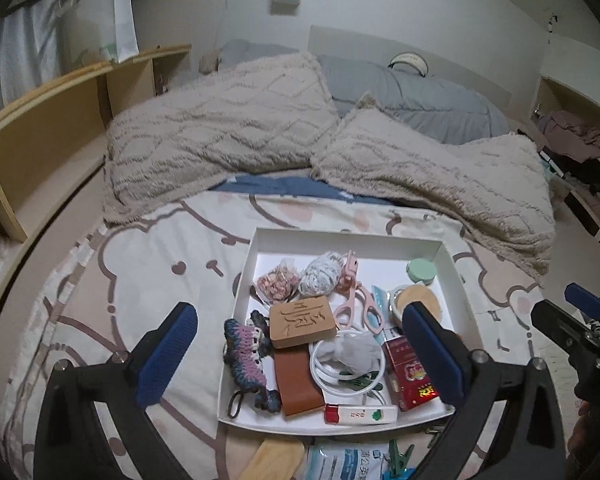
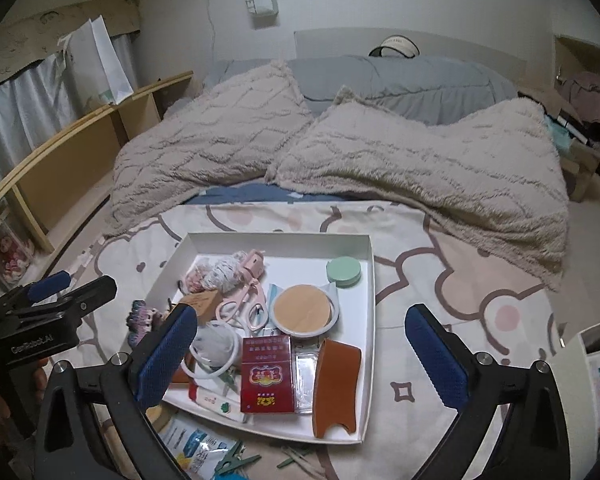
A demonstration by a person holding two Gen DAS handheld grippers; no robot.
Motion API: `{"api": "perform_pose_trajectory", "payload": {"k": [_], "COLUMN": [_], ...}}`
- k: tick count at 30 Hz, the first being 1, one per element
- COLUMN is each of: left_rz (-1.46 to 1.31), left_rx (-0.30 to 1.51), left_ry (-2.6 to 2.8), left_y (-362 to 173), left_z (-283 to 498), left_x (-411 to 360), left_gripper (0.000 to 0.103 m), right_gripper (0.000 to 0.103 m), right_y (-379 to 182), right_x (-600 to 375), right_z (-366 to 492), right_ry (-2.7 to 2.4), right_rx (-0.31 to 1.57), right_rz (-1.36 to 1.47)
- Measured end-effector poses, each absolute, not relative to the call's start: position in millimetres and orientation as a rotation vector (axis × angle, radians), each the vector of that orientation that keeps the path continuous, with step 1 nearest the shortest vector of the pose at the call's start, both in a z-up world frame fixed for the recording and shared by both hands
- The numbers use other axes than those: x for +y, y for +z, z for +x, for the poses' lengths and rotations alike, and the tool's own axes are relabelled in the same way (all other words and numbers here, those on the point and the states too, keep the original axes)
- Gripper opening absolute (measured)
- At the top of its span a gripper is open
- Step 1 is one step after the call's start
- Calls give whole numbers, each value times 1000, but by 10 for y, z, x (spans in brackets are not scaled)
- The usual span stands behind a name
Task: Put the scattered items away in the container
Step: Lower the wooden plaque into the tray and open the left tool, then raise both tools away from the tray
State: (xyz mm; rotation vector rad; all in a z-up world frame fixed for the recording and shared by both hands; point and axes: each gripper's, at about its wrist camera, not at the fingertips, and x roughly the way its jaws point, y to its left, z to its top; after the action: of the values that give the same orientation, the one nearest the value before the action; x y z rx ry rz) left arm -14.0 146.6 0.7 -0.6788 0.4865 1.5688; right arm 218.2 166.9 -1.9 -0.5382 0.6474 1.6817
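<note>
A white shallow box (image 1: 452, 272) (image 2: 370, 280) lies on the patterned bed cover and holds several items: a red packet (image 1: 410, 376) (image 2: 266, 380), pink scissors (image 1: 358, 306) (image 2: 242, 300), a wooden stamp block (image 1: 302, 322), a yarn ball (image 1: 320, 274), a green round tin (image 1: 421, 271) (image 2: 343, 272). A crocheted purple piece (image 1: 246, 356) hangs over the box's left rim. My left gripper (image 1: 300, 354) is open and empty above the box's near half. My right gripper (image 2: 302, 356) is open and empty above the box. Loose in front of the box lie a blue-white packet (image 1: 346, 462) (image 2: 198, 450), green clips (image 1: 398, 458) (image 2: 234, 462) and a wooden piece (image 1: 274, 458).
Two fluffy beige pillows (image 1: 220, 132) (image 1: 432, 176) and a grey duvet (image 1: 416, 100) lie behind the box. Wooden shelves (image 1: 48, 132) run along the left. A white box corner (image 2: 572, 376) sits at the right edge in the right wrist view.
</note>
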Motion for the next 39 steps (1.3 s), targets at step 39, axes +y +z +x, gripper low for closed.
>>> {"api": "perform_pose_trajectory", "payload": {"k": [39], "left_rz": [-510], "left_rx": [406], "left_ry": [1446], "left_y": [575], "left_z": [19], "left_x": [267], "left_gripper": [103], "right_gripper": [103], "right_y": [427], "right_x": [422], "right_z": [2081], "right_ry": [1733], "right_rx": [483], "right_rz": [-489]}}
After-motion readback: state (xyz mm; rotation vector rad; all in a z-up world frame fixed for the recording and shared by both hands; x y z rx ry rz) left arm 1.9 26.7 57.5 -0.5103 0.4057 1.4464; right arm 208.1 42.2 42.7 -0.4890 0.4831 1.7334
